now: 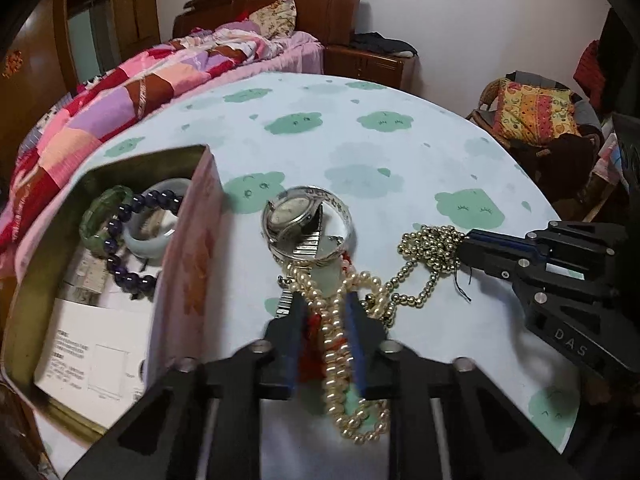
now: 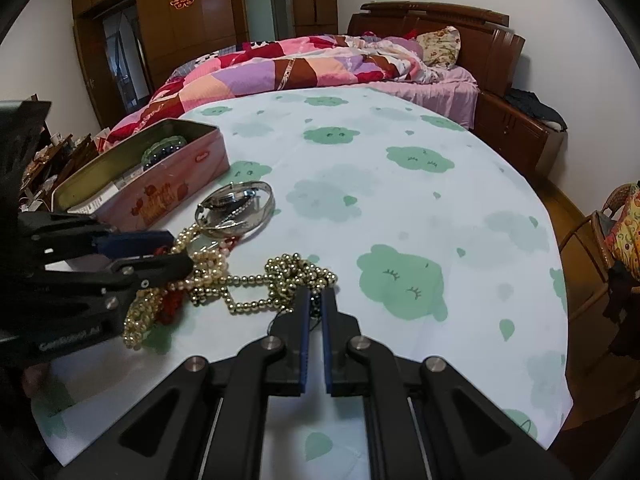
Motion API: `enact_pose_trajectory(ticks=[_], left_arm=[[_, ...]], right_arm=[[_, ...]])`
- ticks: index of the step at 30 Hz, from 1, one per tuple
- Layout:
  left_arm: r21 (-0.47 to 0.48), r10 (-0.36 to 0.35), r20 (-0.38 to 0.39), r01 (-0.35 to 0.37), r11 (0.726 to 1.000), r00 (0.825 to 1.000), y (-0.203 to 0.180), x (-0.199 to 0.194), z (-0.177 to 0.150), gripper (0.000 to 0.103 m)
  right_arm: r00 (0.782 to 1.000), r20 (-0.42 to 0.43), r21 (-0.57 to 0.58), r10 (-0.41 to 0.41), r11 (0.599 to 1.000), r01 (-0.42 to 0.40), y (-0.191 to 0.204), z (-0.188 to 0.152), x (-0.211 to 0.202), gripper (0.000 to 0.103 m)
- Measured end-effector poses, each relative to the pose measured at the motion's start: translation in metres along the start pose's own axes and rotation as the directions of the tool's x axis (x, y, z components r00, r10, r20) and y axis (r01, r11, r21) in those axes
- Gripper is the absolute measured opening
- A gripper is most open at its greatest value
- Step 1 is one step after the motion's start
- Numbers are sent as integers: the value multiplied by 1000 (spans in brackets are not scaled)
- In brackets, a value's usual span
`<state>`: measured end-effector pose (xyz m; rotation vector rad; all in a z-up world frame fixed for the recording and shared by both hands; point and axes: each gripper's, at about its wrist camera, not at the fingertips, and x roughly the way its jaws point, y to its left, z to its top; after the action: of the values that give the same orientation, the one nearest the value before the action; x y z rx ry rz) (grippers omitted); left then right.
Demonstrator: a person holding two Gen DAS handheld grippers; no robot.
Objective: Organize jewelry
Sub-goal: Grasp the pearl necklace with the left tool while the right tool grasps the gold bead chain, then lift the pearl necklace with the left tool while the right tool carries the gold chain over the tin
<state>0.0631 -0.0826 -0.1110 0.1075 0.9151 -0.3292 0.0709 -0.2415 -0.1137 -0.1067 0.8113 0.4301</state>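
A tangle of jewelry lies on the cloud-print tablecloth (image 1: pixel 360 140). My left gripper (image 1: pixel 324 300) is shut on the pearl necklace (image 1: pixel 336 360), with a red cord (image 1: pixel 310 328) also between its blue pads. To the right, my right gripper (image 2: pixel 316 294) is shut on the gold bead necklace (image 2: pixel 296 272) at its bunched end. A wristwatch (image 1: pixel 292 216) rests inside a silver bangle (image 1: pixel 340 208) just beyond the pearls. The open pink tin (image 1: pixel 196 232) at left holds a green bracelet (image 1: pixel 96 212), a dark purple bead bracelet (image 1: pixel 120 240) and a pale bangle (image 1: pixel 148 240).
Papers line the bottom of the tin. A bed with a patchwork quilt (image 2: pixel 280 68) runs behind the table, with a wooden nightstand (image 2: pixel 516 128) beside it. A wicker chair with a cushion (image 1: pixel 532 112) stands off the table's right edge.
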Motion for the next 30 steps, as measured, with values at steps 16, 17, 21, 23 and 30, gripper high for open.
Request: enact_pose_trajectory(ticks=[16,17,21,23,30], left_arm=[[-44,-74,189,83,996,979,21,-78,13,8],[-49,-77,200,88,995,977,22,-81,14,8],[-57,-84,232,100,993,969,27,-93,19,8],[-61,-80,243,97,993,967,29,-97,21,8],[-61,-68,269,87,994,961,32,-106,23,8]], right_arm=[[994,111,21,17,1000,-19,0,16,-29,7],[993,116,22,20,1000,-22,0,17,-30,7],[990,140,23,29,999,-32,1,21,-36,7],[987,154,21,33,999,-37,2,24,-40,7],[977,206,14,45,999,-49,6,32,-55,7]])
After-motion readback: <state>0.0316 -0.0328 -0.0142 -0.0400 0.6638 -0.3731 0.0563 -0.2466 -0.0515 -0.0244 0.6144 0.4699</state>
